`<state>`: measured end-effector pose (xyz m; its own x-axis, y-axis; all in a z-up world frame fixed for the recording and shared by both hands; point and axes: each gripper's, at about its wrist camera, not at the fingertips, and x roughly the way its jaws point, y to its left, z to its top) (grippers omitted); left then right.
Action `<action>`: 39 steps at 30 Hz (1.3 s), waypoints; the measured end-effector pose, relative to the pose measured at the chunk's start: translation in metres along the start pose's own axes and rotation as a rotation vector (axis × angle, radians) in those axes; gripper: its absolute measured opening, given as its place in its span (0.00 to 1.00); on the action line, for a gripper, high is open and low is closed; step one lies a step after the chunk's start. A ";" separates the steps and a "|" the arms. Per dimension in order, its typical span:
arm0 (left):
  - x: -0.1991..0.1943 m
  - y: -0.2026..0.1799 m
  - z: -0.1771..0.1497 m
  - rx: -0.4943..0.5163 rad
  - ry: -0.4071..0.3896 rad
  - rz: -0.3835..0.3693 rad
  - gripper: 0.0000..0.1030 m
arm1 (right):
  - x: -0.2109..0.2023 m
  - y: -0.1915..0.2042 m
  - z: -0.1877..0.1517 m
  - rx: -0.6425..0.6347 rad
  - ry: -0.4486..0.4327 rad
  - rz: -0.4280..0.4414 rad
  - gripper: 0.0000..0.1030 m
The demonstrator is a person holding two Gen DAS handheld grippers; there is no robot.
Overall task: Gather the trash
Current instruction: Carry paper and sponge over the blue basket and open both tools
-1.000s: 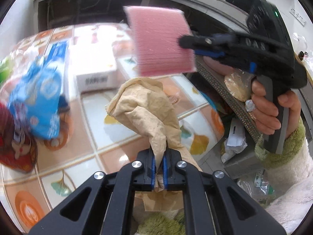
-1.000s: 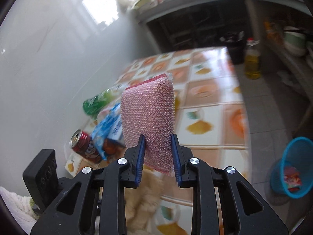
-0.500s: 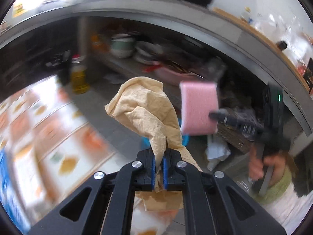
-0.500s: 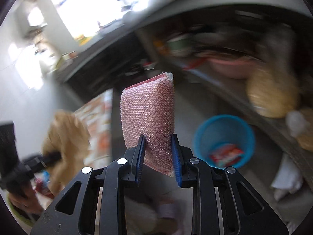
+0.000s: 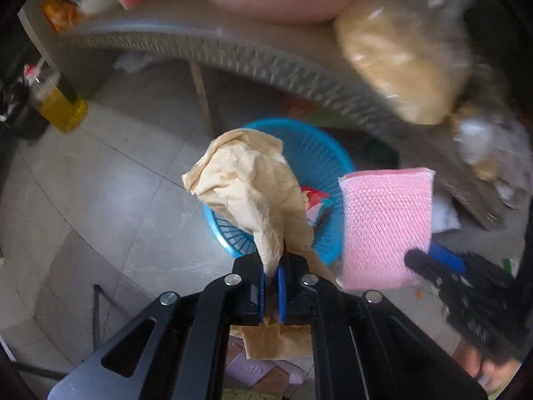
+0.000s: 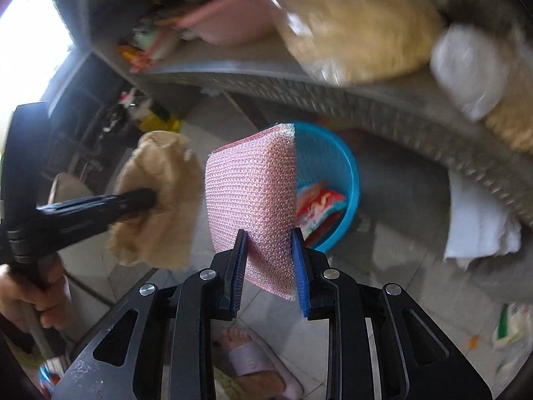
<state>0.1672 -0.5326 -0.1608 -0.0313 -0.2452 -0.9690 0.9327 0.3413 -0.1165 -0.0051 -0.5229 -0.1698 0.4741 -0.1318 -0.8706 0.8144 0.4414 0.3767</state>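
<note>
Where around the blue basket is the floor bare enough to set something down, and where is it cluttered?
Bare grey tiles run from the blue basket toward the oil bottle. Crowded: the shelf above, and white bags piled on the basket's far side. The basket holds only a few wrappers.

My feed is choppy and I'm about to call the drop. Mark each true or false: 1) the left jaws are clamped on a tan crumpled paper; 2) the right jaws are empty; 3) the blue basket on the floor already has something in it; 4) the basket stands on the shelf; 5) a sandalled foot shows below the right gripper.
1) True: the left gripper is shut on the tan paper.
2) False: the right gripper holds a pink sponge.
3) True: the blue basket holds a colourful wrapper.
4) False: it stands on the floor, below the shelf.
5) True: foot in a sandal.
</note>
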 end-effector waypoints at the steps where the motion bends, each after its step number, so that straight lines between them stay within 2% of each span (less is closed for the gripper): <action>1: 0.013 0.001 0.005 -0.001 0.024 -0.005 0.05 | 0.012 -0.002 0.004 0.019 0.012 -0.008 0.24; 5: 0.049 0.000 0.026 0.008 0.068 0.017 0.11 | 0.050 -0.008 0.012 0.104 0.037 -0.018 0.27; 6: 0.055 0.001 0.031 0.009 0.076 0.042 0.24 | 0.062 -0.008 0.015 0.123 0.044 -0.002 0.29; 7: 0.058 0.001 0.033 0.008 0.079 0.067 0.32 | 0.073 -0.008 0.017 0.131 0.051 0.007 0.32; 8: 0.059 0.003 0.035 0.004 0.074 0.091 0.48 | 0.084 -0.007 0.019 0.128 0.061 0.001 0.36; 9: 0.057 0.005 0.036 0.000 0.056 0.115 0.54 | 0.096 -0.006 0.019 0.121 0.075 -0.022 0.41; 12: 0.045 0.012 0.028 -0.015 0.030 0.120 0.55 | 0.109 -0.008 0.012 0.140 0.105 -0.045 0.42; 14: 0.032 0.013 0.020 -0.012 0.008 0.112 0.55 | 0.100 -0.010 0.005 0.152 0.085 -0.035 0.42; 18: 0.005 0.012 0.016 0.010 -0.036 0.156 0.55 | 0.067 -0.011 -0.009 0.125 0.040 -0.039 0.42; 22: -0.041 0.009 0.014 0.011 -0.097 0.181 0.55 | 0.033 -0.014 -0.021 0.095 0.001 -0.029 0.42; 25: -0.092 0.001 0.002 -0.002 -0.177 0.157 0.55 | 0.004 -0.006 -0.031 0.043 -0.021 -0.013 0.43; 28: -0.153 -0.007 -0.026 -0.044 -0.277 0.118 0.57 | -0.026 0.010 -0.039 -0.037 -0.053 0.006 0.48; 30: -0.188 -0.013 -0.050 -0.062 -0.342 0.091 0.62 | -0.041 0.021 -0.041 -0.088 -0.077 0.030 0.53; 32: -0.224 -0.019 -0.085 -0.089 -0.418 0.083 0.66 | -0.064 0.034 -0.045 -0.141 -0.114 0.071 0.55; 36: -0.268 -0.027 -0.155 -0.128 -0.499 0.075 0.70 | -0.101 0.057 -0.053 -0.228 -0.162 0.139 0.61; 39: -0.291 -0.026 -0.212 -0.172 -0.551 0.094 0.72 | -0.120 0.081 -0.060 -0.324 -0.157 0.183 0.65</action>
<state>0.0763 -0.2777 0.0781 0.2830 -0.6266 -0.7262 0.8495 0.5153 -0.1136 -0.0164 -0.4179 -0.0536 0.6672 -0.1486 -0.7299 0.5765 0.7234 0.3798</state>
